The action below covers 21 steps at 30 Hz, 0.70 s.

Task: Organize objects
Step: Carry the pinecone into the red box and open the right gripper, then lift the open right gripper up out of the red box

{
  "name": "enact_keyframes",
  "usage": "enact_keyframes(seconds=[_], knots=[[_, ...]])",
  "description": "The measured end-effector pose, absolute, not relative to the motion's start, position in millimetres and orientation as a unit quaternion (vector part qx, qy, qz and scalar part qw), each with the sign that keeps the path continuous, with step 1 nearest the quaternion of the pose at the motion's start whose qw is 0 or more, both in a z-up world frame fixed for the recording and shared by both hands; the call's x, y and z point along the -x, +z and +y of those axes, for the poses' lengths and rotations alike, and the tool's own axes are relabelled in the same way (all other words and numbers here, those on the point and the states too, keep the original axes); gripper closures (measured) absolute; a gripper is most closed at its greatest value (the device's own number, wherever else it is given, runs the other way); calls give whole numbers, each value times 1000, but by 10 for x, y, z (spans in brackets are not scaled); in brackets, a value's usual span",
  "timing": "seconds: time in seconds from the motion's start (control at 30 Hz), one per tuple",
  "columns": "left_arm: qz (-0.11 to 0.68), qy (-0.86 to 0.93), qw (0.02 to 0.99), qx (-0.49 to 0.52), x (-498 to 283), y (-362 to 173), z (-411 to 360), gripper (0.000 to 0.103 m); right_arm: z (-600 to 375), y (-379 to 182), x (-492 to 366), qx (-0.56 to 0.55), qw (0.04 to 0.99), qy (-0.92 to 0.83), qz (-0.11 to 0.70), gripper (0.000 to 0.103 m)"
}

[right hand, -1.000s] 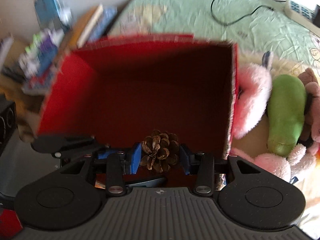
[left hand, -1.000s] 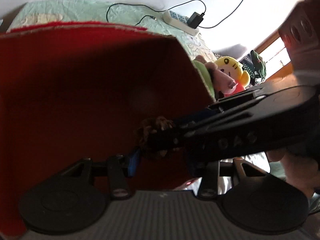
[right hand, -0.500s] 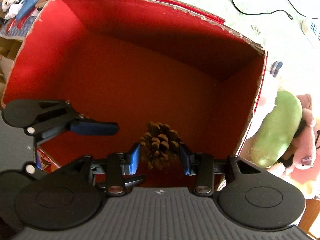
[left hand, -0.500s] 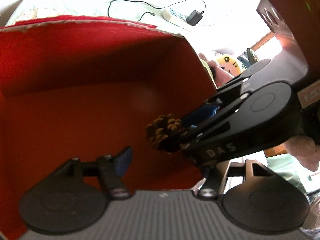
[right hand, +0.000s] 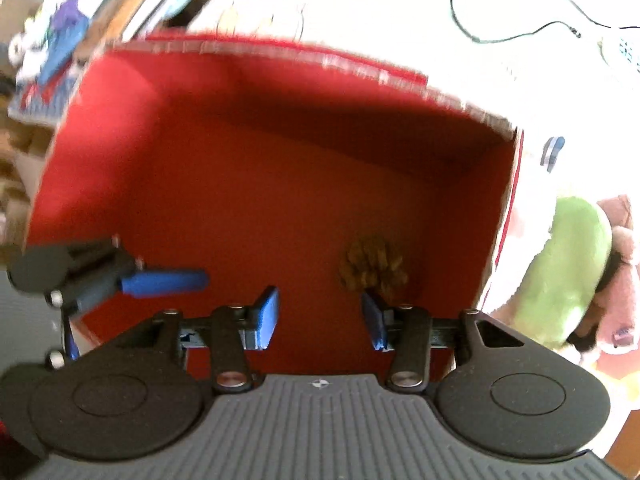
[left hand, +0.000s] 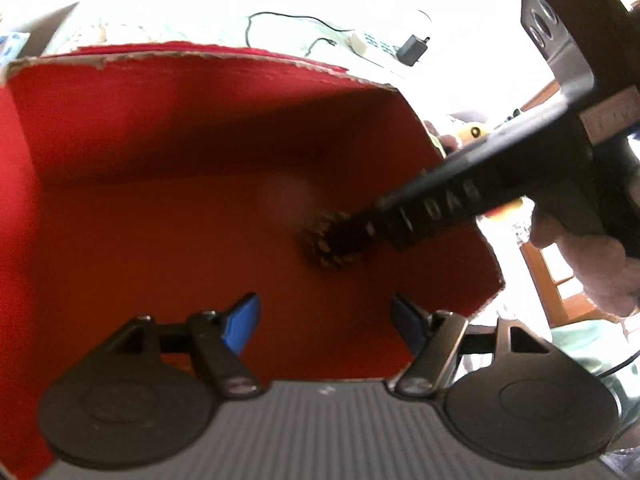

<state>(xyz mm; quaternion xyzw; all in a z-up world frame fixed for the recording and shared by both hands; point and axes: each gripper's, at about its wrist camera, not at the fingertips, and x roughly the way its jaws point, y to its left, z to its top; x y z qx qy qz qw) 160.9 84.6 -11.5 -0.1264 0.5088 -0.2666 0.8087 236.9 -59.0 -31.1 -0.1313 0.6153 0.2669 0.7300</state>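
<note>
Pine cone (right hand: 374, 266) lying on the floor of the red box (right hand: 280, 200), toward the 4 o'clock corner in the right wrist view, just beyond the tip of one blue pad. The right tongs (right hand: 320, 316) are opening, with nothing between the pads; the cone is sitting free. The left tongs (left hand: 324, 324) are also opening, empty, and pointing into the box.

The cone is likely behaving as a light, stiff, dry thing with brittle scales (the tips may be snapping under a hard squeeze); its rough surface should be resisting slip. A hold across the widest part of the body, pads on opposite flanks, looks soundest.

In the left wrist view the right tongs are crossing in from 3 o'clock and partly hiding the cone. Outside the box, at 3 o'clock in the right wrist view, a green plush toy (right hand: 568, 264) is lying against the wall; a cable (right hand: 520, 32) is trailing at 1 o'clock. The box walls are limiting sideways approach.
</note>
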Motion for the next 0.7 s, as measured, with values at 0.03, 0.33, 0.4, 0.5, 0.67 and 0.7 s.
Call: enact_keyframes(seconds=[0.03,0.33,0.4,0.5,0.67,0.7], knots=[[507,-263,810,128,-1607,-111,857,30,-569,-331,-2375,122,735,269,610,56],[492,-232,832,106,-1484,-6,879,30,-375,-705,-2530,139,746,225,612,63],[489,-227,836,102,-1447,14,874,30,-373,-717,-2622,150,741,220,616,72],[489,-222,837,104,-1416,33,872,30,-331,-786,-2571,159,724,219,635,71],[488,-208,841,106,-1352,74,881,30,-311,-949,-2467,149,682,229,679,71],[488,-205,842,106,-1334,81,880,30,-309,-942,-2444,149,684,230,676,71]])
